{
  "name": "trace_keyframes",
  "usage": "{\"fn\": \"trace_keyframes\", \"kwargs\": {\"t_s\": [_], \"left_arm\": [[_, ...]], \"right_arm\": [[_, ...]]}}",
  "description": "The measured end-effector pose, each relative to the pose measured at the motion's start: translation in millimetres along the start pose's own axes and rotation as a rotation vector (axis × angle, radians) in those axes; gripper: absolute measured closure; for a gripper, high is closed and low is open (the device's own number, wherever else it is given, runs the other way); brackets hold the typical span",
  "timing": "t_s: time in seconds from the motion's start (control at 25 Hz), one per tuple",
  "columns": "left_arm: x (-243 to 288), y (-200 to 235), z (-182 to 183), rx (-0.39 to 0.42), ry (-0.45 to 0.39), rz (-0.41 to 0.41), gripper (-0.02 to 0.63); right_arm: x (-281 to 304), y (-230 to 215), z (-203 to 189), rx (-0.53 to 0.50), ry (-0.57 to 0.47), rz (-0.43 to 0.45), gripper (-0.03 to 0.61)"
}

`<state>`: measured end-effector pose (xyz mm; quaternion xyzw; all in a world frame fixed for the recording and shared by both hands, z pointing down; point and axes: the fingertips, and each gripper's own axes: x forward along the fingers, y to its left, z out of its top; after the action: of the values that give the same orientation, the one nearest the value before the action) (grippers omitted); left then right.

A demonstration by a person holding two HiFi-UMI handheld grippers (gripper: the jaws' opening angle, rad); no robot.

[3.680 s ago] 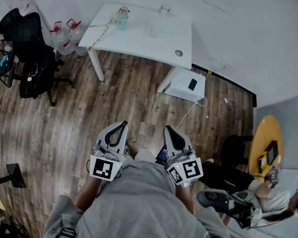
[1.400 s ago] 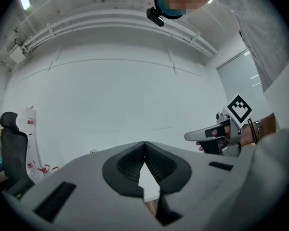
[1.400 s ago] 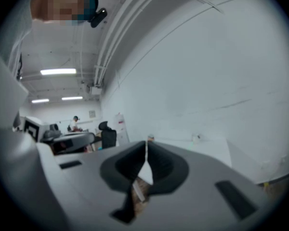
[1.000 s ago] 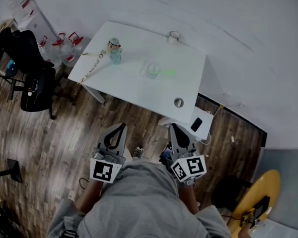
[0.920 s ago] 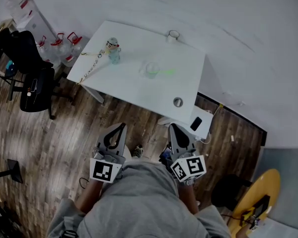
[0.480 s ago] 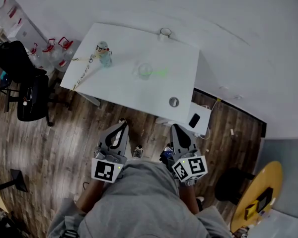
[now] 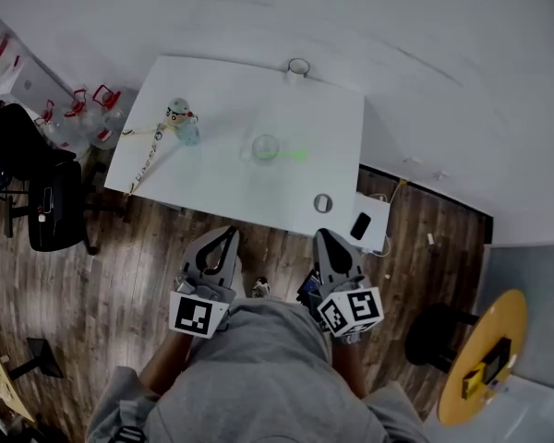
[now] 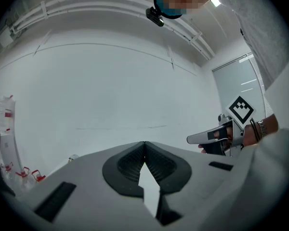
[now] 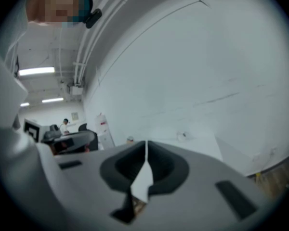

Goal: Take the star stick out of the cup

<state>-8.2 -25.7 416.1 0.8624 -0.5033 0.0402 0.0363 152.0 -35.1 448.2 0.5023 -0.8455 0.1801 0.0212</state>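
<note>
While both grippers are held level in front of the person's grey-clad body, neither touches anything on the counter (image 7: 220,86). The left gripper (image 7: 224,239) has its jaws pressed together with nothing between them, and its own view shows the dark pads meeting along one thin line against a bare white wall. The right gripper (image 7: 322,241) is likewise closed and empty.

Ahead of the two grippers, well apart from both and roughly between the lines they point along, a clear cup (image 7: 265,147) stands on the white counter. A thin green star stick (image 7: 295,154) leans out of the cup toward the right gripper's side; its star shape is too small to make out.

Ahead and to the left of the left gripper, a small bottle (image 7: 180,122) with a figure-shaped top stands on the counter, with a strap (image 7: 149,160) trailing from it toward the near edge. Just ahead of the right gripper, near the counter's near edge, sits a round grommet (image 7: 323,203). Ahead and to the right of that gripper, a dark phone (image 7: 360,225) lies on a white box. Far to the left of the left gripper stands a black chair (image 7: 39,197) on the wooden floor (image 7: 102,275).
</note>
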Motion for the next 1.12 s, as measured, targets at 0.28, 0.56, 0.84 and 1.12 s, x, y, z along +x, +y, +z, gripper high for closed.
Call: {"fn": "trace_keyframes", "kwargs": {"t_s": [0.28,0.56,0.84,1.12], "left_arm": [[31,30,8,0.008,-0.010,-0.072,0.583],[56,59,10,-0.001,-0.002,-0.146,0.583],[78,80,10,-0.007,-0.010,-0.221,0.583],[94,95,8,-0.001,-0.016,-0.282,0.583]], "right_arm": [[35,1,10,0.007,-0.005,-0.051,0.541],[68,4,17,0.011,0.004,-0.102,0.541],[88,-5,16,0.024,0.003,-0.194,0.541],[104,-25,12,0.062,-0.008,-0.292,0.541]]}}
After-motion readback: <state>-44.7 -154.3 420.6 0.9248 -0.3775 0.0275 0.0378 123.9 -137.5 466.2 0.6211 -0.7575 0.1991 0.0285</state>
